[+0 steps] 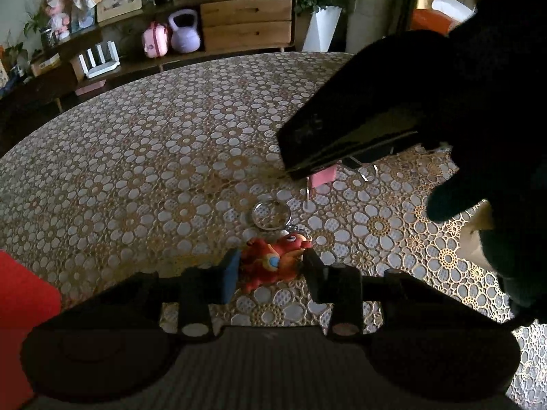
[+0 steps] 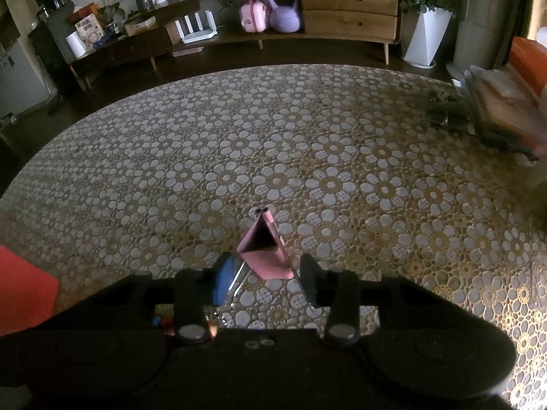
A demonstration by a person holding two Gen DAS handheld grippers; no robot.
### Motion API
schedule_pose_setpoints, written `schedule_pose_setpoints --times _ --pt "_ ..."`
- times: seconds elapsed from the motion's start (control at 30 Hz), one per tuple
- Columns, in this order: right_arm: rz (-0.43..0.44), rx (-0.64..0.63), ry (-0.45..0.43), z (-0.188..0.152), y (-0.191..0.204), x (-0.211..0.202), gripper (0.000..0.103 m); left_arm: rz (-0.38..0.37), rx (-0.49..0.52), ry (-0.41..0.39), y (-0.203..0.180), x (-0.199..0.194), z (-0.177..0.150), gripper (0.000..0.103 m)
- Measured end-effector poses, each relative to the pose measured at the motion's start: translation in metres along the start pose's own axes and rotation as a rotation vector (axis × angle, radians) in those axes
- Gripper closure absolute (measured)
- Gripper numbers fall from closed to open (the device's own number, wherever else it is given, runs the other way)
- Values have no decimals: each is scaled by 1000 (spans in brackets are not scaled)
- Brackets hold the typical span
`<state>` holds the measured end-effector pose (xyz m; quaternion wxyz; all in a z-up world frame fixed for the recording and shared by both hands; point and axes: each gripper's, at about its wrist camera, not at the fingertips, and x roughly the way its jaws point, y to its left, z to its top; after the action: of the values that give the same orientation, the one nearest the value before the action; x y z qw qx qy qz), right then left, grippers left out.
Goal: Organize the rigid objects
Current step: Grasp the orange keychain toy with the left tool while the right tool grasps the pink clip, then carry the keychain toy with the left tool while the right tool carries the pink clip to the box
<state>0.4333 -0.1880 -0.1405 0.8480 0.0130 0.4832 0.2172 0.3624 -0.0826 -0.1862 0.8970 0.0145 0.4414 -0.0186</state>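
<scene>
A red-orange toy keychain (image 1: 277,263) lies on the flower-patterned tablecloth (image 1: 154,157), its metal ring (image 1: 271,217) just beyond it. My left gripper (image 1: 271,259) is shut on the toy, with the blue pad on its left side and the black finger on its right. A pink binder clip (image 2: 265,256) stands between the fingers of my right gripper (image 2: 266,261), whose pads press on the clip's silver wire handles. In the left wrist view the clip (image 1: 323,175) peeks out from under the right gripper's black housing (image 1: 359,119), a little beyond and right of the toy.
A red flat object (image 2: 24,283) lies at the near left of the table. A clear container with dark pens beside it (image 2: 506,112) sits at the far right edge. Past the table's far edge stands a low wooden sideboard (image 2: 348,7) holding a purple kettlebell (image 2: 283,10).
</scene>
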Motion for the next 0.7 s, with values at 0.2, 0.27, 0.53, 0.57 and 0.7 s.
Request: schedule_pose_setpoints --times 0.2,0.27,0.53,0.57,0.7 --pt "11 11 -3 -8 2 -17 70 -3 -24 14 5 -11 -3 64" --pt "10 18 -2 -12 1 -24 76 -8 -27 14 7 -18 -5 64" --pt "17 34 -1 -33 -6 -56 77 -22 -35 10 10 -46 -12 64" --pt "17 36 -2 -36 -5 -61 77 -25 -37 10 10 -50 -13 64" --pt "18 35 -9 -47 -2 -80 77 -37 -45 10 13 -67 -17 64"
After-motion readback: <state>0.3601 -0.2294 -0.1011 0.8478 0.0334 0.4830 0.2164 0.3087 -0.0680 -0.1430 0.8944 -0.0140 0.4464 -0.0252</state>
